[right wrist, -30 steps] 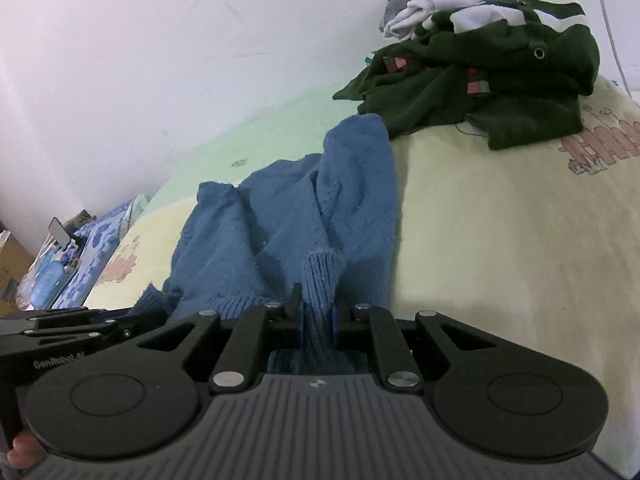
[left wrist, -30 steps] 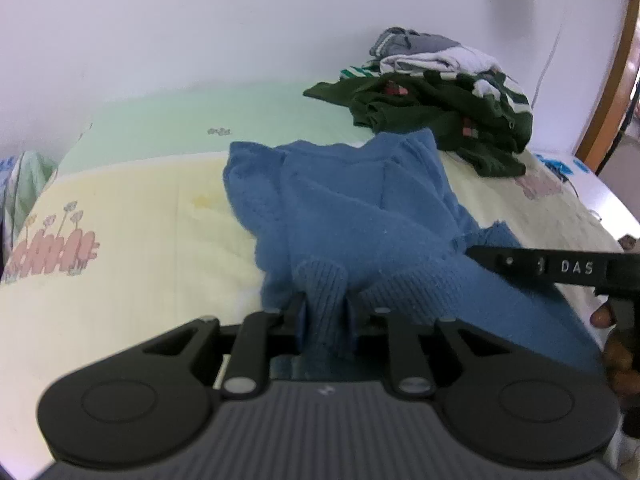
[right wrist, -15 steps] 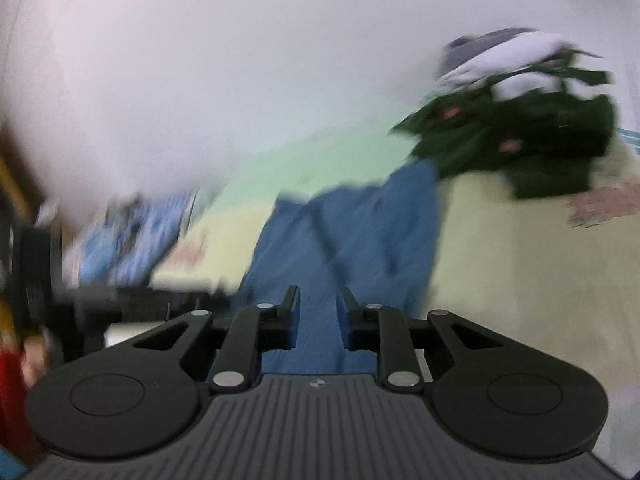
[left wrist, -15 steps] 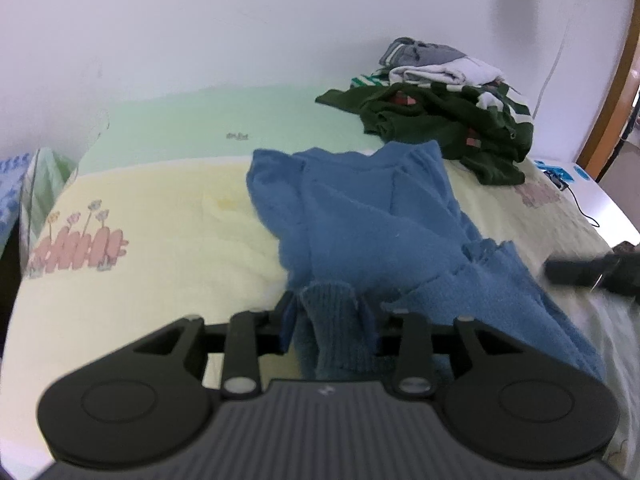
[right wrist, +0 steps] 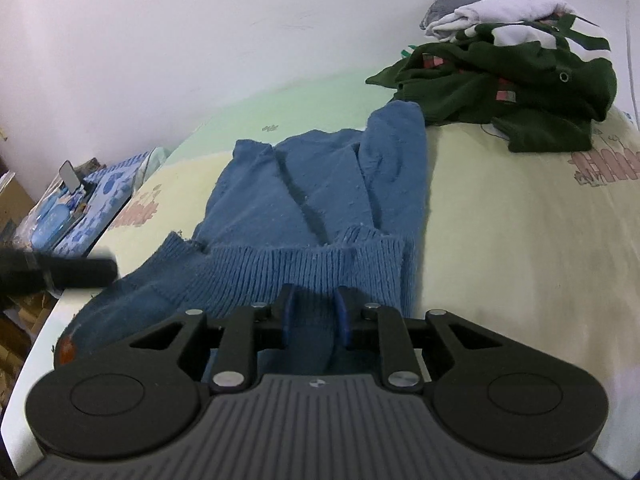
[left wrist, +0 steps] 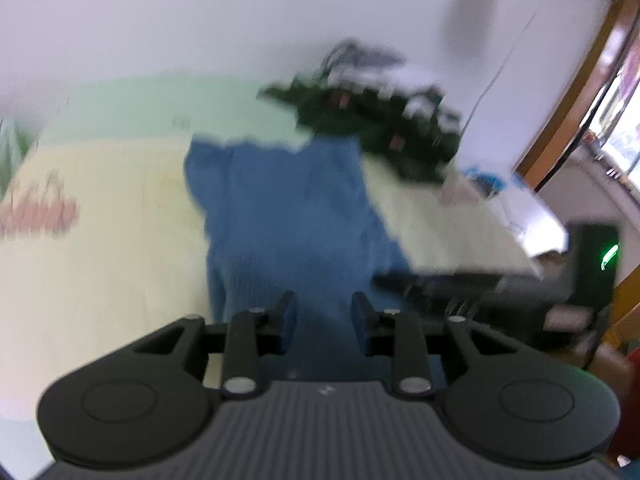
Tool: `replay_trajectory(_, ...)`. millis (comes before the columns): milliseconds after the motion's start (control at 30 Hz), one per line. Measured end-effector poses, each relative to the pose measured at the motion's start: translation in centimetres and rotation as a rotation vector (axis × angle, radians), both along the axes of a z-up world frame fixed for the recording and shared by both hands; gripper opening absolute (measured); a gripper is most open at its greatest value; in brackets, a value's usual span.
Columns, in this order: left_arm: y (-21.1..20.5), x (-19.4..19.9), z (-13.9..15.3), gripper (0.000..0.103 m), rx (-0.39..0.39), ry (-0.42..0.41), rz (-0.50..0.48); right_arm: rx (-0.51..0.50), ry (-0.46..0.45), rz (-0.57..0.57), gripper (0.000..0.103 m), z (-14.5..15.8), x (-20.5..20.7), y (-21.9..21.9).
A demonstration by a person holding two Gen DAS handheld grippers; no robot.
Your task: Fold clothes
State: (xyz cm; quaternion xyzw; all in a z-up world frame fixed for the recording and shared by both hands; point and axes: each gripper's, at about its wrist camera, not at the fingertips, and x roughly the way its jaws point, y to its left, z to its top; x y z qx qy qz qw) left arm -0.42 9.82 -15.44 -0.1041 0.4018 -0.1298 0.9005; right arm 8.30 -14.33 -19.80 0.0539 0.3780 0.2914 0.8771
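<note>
A blue knitted sweater (right wrist: 328, 184) lies spread lengthwise on the bed, ribbed hem (right wrist: 304, 268) nearest me. My right gripper (right wrist: 314, 316) stands just behind the hem, jaws apart; blue cloth lies between its fingers without being pinched. In the blurred left wrist view my left gripper (left wrist: 323, 316) hovers over the sweater (left wrist: 288, 216). Its jaws are closing but still apart, with blue cloth showing through the gap, none visibly clamped. Each gripper also appears in the other's view as a dark blurred bar: the left gripper (right wrist: 60, 272) and the right gripper (left wrist: 436, 284).
A heap of dark green, white and grey clothes (right wrist: 516, 76) sits at the far end of the bed against the white wall. The pale yellow and green bedsheet (right wrist: 520, 240) lies bare to the right. Blue packages (right wrist: 76, 216) are stacked off the bed's left side.
Both grippers let go of the sweater cuffs they pinched and drew back and up. The sweater now lies flatter, with its hem spread out.
</note>
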Motion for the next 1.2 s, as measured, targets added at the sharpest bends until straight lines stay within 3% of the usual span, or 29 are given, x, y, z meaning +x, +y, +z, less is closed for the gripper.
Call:
replay_trajectory(67, 0.0, -0.1, -1.9, 0.037, 0.044, 0.031, 0.022, 0.001, 0.000, -0.006, 0.020, 0.0, 0.0, 0.0)
replay_trajectory(167, 0.2, 0.3, -3.2, 0.043, 0.057, 0.003, 0.019, -0.008, -0.005, -0.011, 0.020, 0.0, 0.1, 0.2)
replay_trajectory(333, -1.3, 2.4, -3.5, 0.054, 0.143, -0.041, -0.019, -0.037, -0.040, -0.030, 0.021, 0.0, 0.4, 1.0)
replay_trajectory(500, -2.5, 3.3, -3.0, 0.056, 0.208, -0.008, -0.042, -0.041, -0.016, -0.037, 0.021, 0.4, 0.6, 0.8)
replay_trajectory(700, -2.8, 3.8, -1.8, 0.057, 0.239, 0.056, 0.022, -0.070, -0.010, -0.028, 0.018, 2.0, -0.1, 0.6)
replay_trajectory(800, -3.4, 3.8, -1.6, 0.067, 0.301, 0.065, 0.071, -0.088, 0.004, -0.039, 0.018, 1.5, 0.0, 0.6)
replay_trajectory(967, -2.4, 4.4, -2.4, 0.078, 0.264, 0.105, 0.131, -0.056, 0.020, -0.063, 0.018, 0.5, 0.5, 0.5)
replay_trajectory(1200, -2.4, 4.9, -2.9, 0.081, 0.251, 0.116, 0.160, -0.079, -0.007, -0.069, 0.018, 0.4, 0.3, 1.1)
